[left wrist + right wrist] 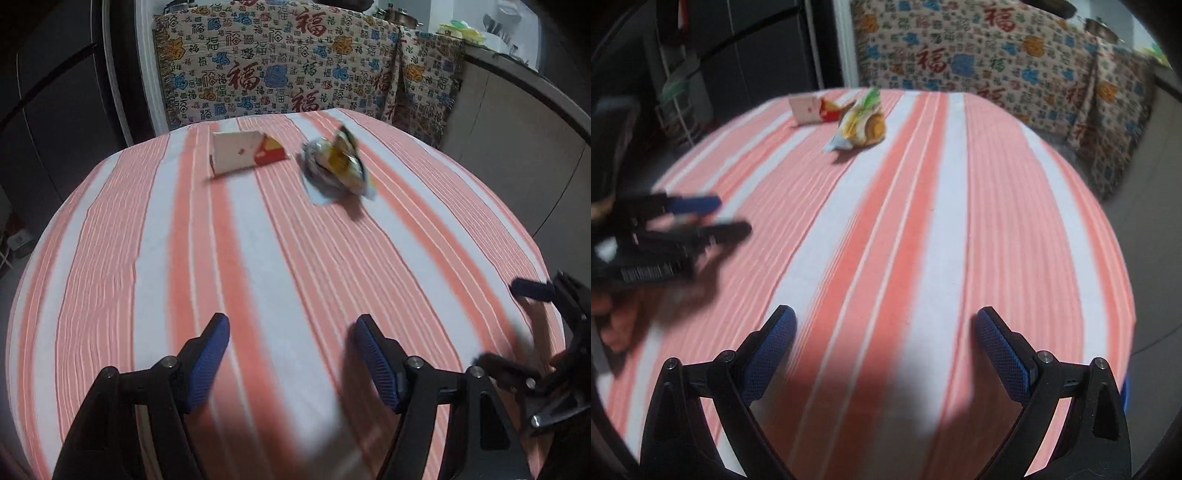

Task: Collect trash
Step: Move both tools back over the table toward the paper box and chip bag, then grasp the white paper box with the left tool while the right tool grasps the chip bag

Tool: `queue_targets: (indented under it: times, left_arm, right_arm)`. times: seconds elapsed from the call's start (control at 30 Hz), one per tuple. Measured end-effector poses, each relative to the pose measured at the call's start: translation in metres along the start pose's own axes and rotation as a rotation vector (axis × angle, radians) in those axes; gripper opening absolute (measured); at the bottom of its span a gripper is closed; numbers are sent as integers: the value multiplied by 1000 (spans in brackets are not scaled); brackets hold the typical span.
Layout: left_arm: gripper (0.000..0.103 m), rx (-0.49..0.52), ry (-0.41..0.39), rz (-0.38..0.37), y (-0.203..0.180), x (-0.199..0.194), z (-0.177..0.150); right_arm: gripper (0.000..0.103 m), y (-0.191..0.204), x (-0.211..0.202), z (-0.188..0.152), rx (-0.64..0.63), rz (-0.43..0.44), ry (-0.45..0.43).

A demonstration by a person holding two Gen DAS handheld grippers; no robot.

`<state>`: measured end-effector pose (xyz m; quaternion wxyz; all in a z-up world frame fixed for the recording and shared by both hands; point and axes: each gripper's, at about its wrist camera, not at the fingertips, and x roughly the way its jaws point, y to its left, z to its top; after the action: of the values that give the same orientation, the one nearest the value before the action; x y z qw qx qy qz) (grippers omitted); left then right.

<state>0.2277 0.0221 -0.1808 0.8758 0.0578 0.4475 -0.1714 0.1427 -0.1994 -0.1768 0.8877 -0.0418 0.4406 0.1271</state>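
Note:
A white and red torn carton (245, 152) and a crumpled yellow snack wrapper (338, 162) lie at the far side of a table with a pink and white striped cloth (258, 258). Both also show in the right wrist view: the carton (812, 108) and the wrapper (862, 123). My left gripper (291, 328) is open and empty above the near part of the table. My right gripper (886, 321) is open and empty, also near the front. Each gripper shows at the other view's edge: the right one (532, 321), the left one (727, 216).
A bench covered in patterned cloth with red characters (280, 70) stands behind the table. A dark cabinet (55, 110) is at the left and a counter with kitchenware (498, 40) at the right.

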Motion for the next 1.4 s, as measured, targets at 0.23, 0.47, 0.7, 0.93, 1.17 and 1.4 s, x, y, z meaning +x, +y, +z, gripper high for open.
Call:
queue_targets:
  times: [0.23,0.47,0.7,0.93,1.17,1.4]
  left_arm:
    - [72,22,-21,-8,31,22,52]
    - [72,168,-53,-7,41,41,107]
    - [31,314,-64,-11,33,63,115]
    - [6,192,-50,-77,45,52,106]
    - [6,20,7,-40,36,-7,55]
    - [11,-28,43,-24,5,-22,2]
  right_arm:
    - [103,4,1,-1,2,-14,2]
    - [103,7,0,0,4,-16,1]
    - [103,6,0,0,4,-16,0]
    - [103,6,0,-1,3,-16,0]
    - [103,6,1,-1,3,-15,0]
    - [103,6,0,-1,3,-15,0]
